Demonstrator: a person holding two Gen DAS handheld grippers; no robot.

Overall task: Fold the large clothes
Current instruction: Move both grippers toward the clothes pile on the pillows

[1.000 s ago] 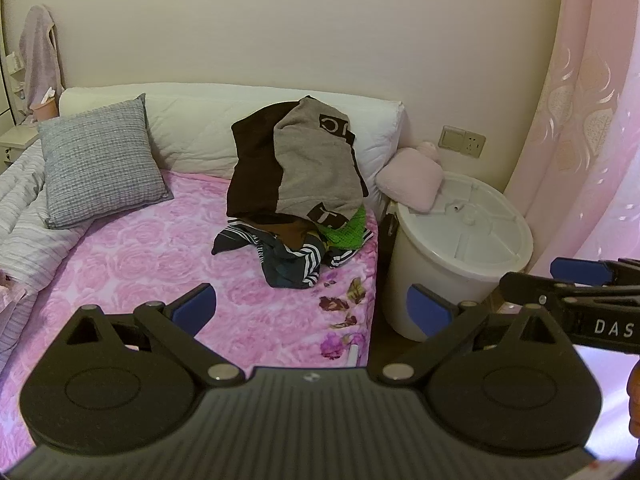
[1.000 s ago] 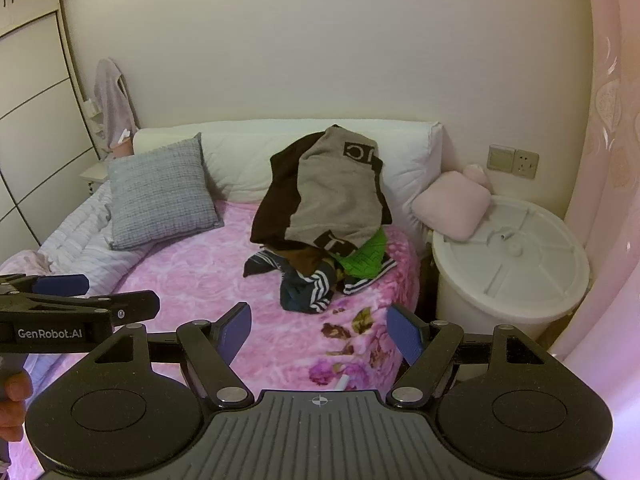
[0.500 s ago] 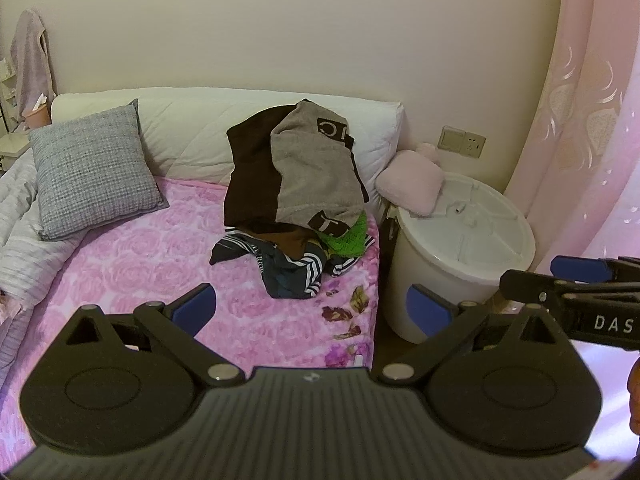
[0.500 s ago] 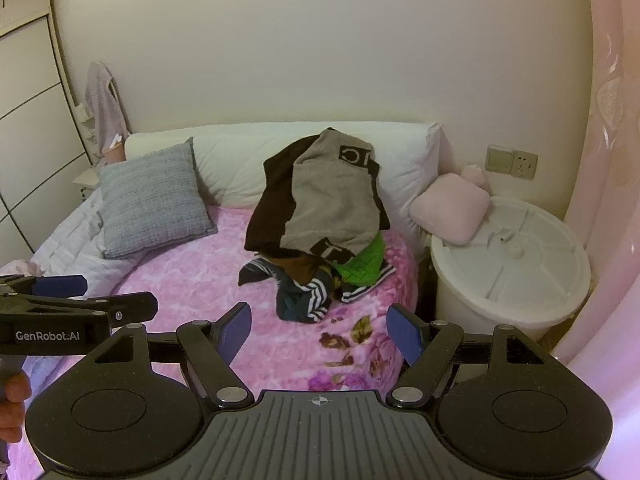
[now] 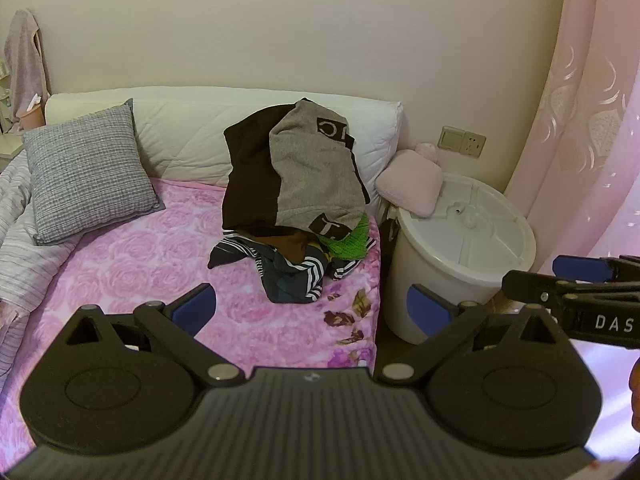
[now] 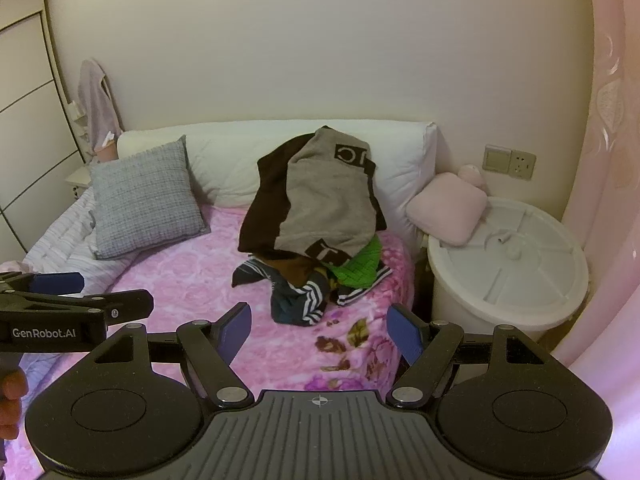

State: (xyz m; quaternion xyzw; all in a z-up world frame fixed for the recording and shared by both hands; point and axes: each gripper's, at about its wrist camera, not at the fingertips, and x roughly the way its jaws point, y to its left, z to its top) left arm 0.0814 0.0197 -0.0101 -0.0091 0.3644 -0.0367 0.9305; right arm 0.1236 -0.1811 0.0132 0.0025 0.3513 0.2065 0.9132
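While both grippers hung over the near end of the bed (image 5: 132, 248), the only container in sight was a white bucket (image 5: 448, 280), ahead and to the right of the left gripper (image 5: 311, 311), lid (image 5: 476, 232) on, contents hidden. Pink cushion (image 5: 412, 186) leaned on the lid's far edge, touching it. Bucket stood just beside the bed's right edge.

Left gripper was spread wide, nothing between its blue pads (image 5: 194, 308). Right gripper (image 6: 319, 329) likewise gaped, empty. In the left wrist view the right gripper's side stuck in from the right; in the right wrist view the left gripper's side came in from the left, a fingertip of the person's hand (image 6: 10, 394) at the frame edge.

Clothes pile (image 5: 294, 204) lay straight ahead of both grippers, well apart from the fingertips, untouched. Grey-and-brown top (image 5: 312, 172) was draped highest, leaning back on the white bolster (image 5: 192, 128). Under it a green knit (image 5: 348, 236) poked out right, and a dark striped garment (image 5: 288, 272) spilled nearest the grippers. Grey pillow (image 5: 86, 172) sat ahead to the left, apart from the pile. Pile was on the pink rose blanket, close to the bed's right edge.
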